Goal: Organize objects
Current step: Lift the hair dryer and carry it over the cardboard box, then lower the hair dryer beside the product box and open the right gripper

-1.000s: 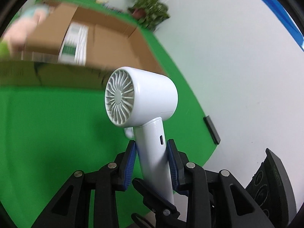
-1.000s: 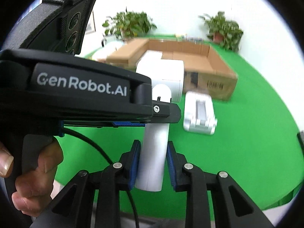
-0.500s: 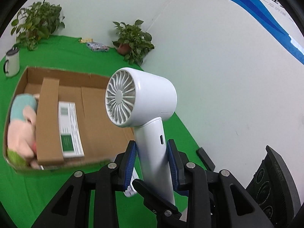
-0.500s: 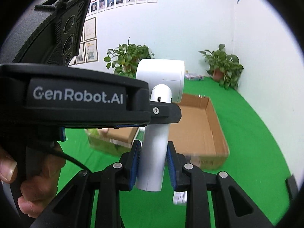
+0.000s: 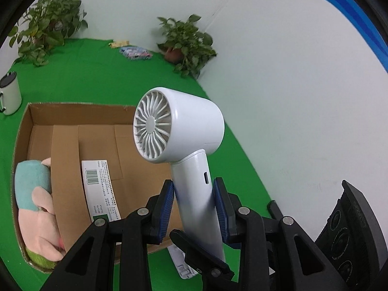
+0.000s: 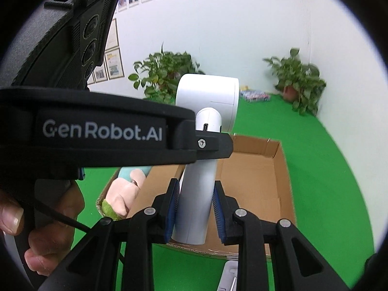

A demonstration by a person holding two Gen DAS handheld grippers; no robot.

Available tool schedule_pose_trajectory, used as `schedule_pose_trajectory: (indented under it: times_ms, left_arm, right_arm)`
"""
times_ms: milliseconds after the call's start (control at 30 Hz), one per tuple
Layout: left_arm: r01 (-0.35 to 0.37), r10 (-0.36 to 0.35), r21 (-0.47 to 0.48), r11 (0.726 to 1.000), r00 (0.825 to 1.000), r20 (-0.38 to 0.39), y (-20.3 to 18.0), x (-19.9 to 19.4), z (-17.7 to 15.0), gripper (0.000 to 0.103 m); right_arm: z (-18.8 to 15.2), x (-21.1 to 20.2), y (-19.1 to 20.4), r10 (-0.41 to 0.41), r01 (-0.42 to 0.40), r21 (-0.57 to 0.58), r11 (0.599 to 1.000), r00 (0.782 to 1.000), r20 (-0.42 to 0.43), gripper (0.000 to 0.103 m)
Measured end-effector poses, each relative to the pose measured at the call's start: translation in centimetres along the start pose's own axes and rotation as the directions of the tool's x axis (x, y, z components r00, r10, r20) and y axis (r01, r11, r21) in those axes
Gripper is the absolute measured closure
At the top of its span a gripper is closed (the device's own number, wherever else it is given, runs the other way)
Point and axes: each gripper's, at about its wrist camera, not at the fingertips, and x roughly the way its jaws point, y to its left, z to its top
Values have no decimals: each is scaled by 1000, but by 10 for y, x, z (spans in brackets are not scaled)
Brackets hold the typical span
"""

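above the cardboard box [image 5: 80, 114], both grippers' fingers [image 5: 167, 206] clamp the white hair dryer [image 5: 184, 126]

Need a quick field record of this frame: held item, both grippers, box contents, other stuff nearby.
held item: white handheld fan, handle upright, lifted above the box
left gripper: shut on the fan handle
right gripper: shut on the same handle, lower end
container: open brown cardboard box on green cloth
box contents: pink and teal plush toy, white printed label
nearby: white mug, two potted plants
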Motion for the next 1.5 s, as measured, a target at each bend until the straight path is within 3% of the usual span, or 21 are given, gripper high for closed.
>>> schedule_pose_trajectory:
  times_ms: [267,467,633,967,1200,1500]
  left_arm:
    - [-61,52,-58,996,987,-151,56,97,-21,72]
    - [-121,84,-124,985,959,-272,93,150,-43,72]
    - [-163,102,-158,974,936,-336,111,171,-55,72]
    - [-204,113,-208,957,918,-381,123,173,-56,71]
    - [-187,129,-160,969,940,-317,111,134,-44,71]
    - [-199,180,-104,975,969,-169,114,48,-49,71]
  right_arm:
    - [-32,72,-29,71,-58,89,994,986,-151,77]
    - [-60,100,-36,133,-92,167,982,958,-253,77]
    - [-75,127,-48,185,-116,226,967,930,-316,77]
    - [-70,132,-48,168,-88,230,969,920,-355,80]
    - [-63,132,-48,155,-58,261,964,918,-366,81]
    - [-43,124,-42,166,-69,267,961,918,-359,75]
